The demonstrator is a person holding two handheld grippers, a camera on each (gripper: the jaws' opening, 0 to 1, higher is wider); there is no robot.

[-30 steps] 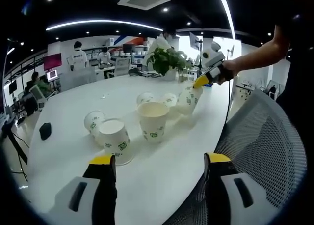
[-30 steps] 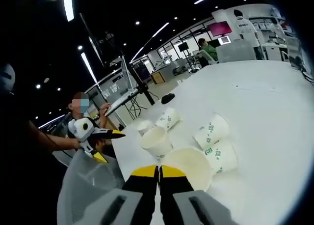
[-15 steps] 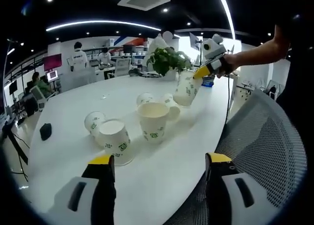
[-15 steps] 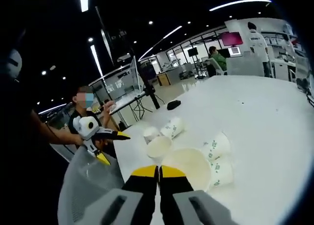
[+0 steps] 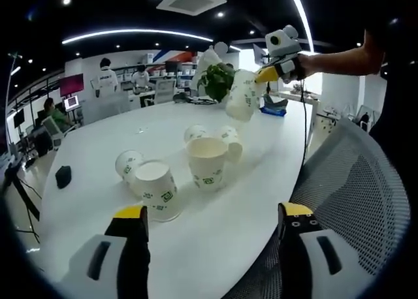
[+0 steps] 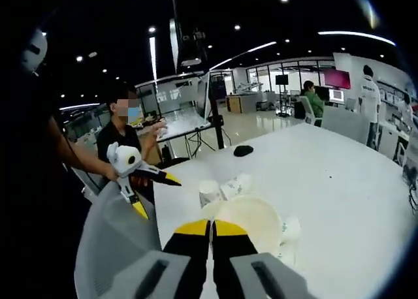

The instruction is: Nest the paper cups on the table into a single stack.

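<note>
OK, your right gripper [image 5: 266, 75] pinches a paper cup [image 5: 242, 96] by its rim (above the table [image 5: 98, 126]); left gripper [image 5: 210, 215] spread, nothing held.

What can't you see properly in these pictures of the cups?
- Held cup, right gripper view: the right gripper covers its near rim.
- Upright cup, right gripper view: mostly hidden behind the held cup.
- Green printing on the cups, left gripper view: too small to read.
- Dark object on the table: too small to identify.
</note>
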